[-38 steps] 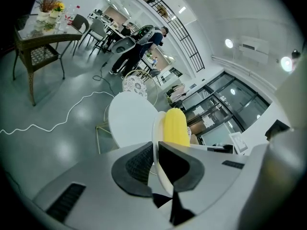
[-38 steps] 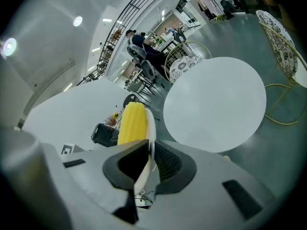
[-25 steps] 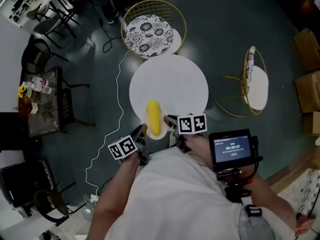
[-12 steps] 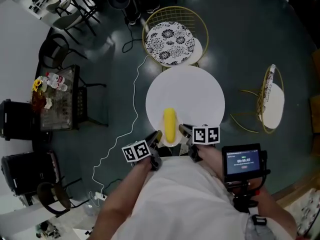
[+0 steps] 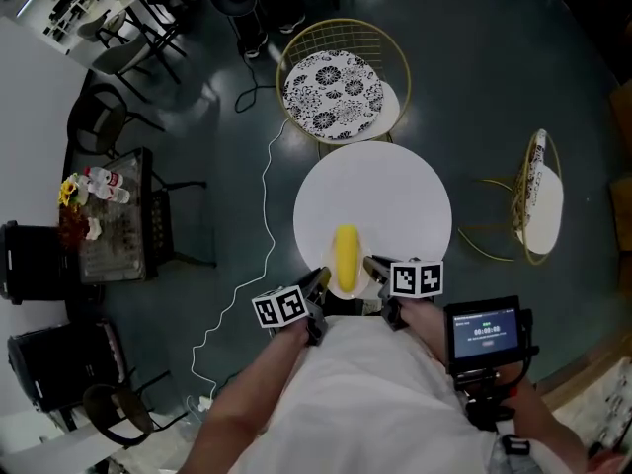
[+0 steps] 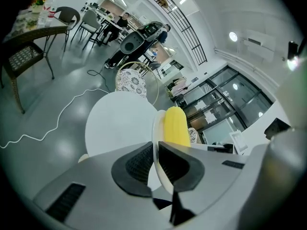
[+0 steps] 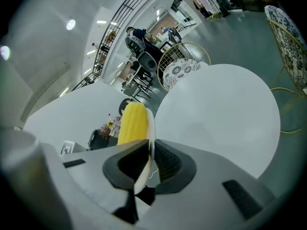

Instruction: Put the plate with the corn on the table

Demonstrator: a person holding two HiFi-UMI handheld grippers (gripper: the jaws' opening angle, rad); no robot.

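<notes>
Left gripper (image 5: pixel 319 282): I have it clamped on the plate's (image 6: pixel 154 128) left rim.
Right gripper (image 5: pixel 374 266): clamped on the right rim.
Plate: over the tabletop's (image 5: pixel 390 191) near edge, carrying the corn (image 5: pixel 346 254).
Room: open tabletop ahead.

I see the round white table (image 5: pixel 395 196) open ahead; a gold wire chair with patterned cushion (image 5: pixel 334 89) blocks beyond its far edge.

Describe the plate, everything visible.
The plate is small, round, white and thin-rimmed. It is about level, with the left gripper shut on one rim and the right gripper shut on the opposite rim. A yellow corn cob lies on it. It overlaps the round white table's near edge; contact with the table is unclear.
</notes>
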